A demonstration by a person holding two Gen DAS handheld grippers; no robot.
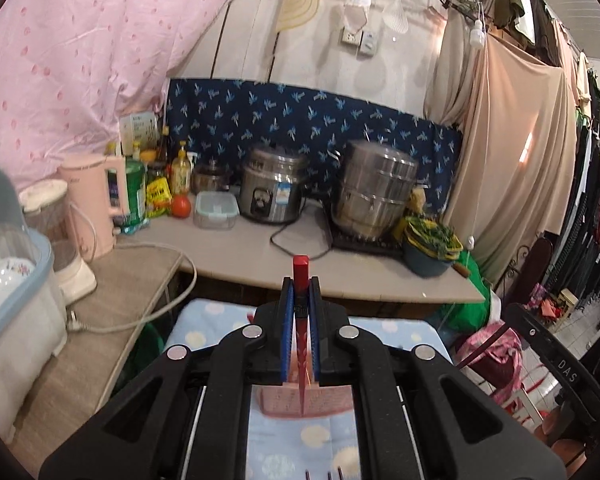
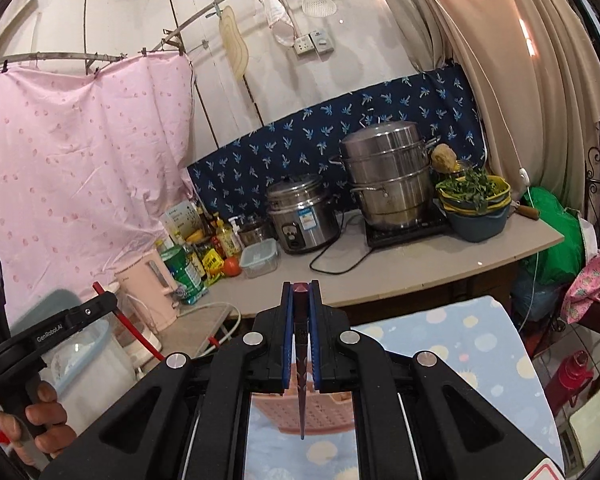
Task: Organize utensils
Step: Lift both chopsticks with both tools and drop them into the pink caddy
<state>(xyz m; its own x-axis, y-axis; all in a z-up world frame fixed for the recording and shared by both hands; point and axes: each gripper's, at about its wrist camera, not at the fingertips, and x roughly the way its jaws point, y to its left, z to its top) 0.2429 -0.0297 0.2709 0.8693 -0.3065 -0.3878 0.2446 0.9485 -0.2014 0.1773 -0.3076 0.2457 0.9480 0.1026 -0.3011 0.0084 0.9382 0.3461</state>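
Note:
My left gripper [image 1: 301, 286] is shut on a red chopstick [image 1: 301, 272], held upright with its tip pointing down over a pink perforated basket [image 1: 288, 400] on a blue dotted cloth [image 1: 300, 440]. My right gripper [image 2: 301, 289] is shut on a dark purple chopstick [image 2: 301, 344], whose tip hangs over the same pink basket [image 2: 324, 412]. In the right wrist view the left gripper [image 2: 100, 304] shows at the left with its red chopstick [image 2: 132, 328]. Several dark utensil tips [image 1: 328, 474] show at the bottom edge.
A counter [image 1: 260, 248] at the back carries a rice cooker [image 1: 272, 188], a steel steamer pot [image 1: 374, 188], a bowl of greens [image 1: 432, 244], bottles, a tomato and a pink kettle [image 1: 96, 200]. A dish box [image 1: 16, 300] stands on the left.

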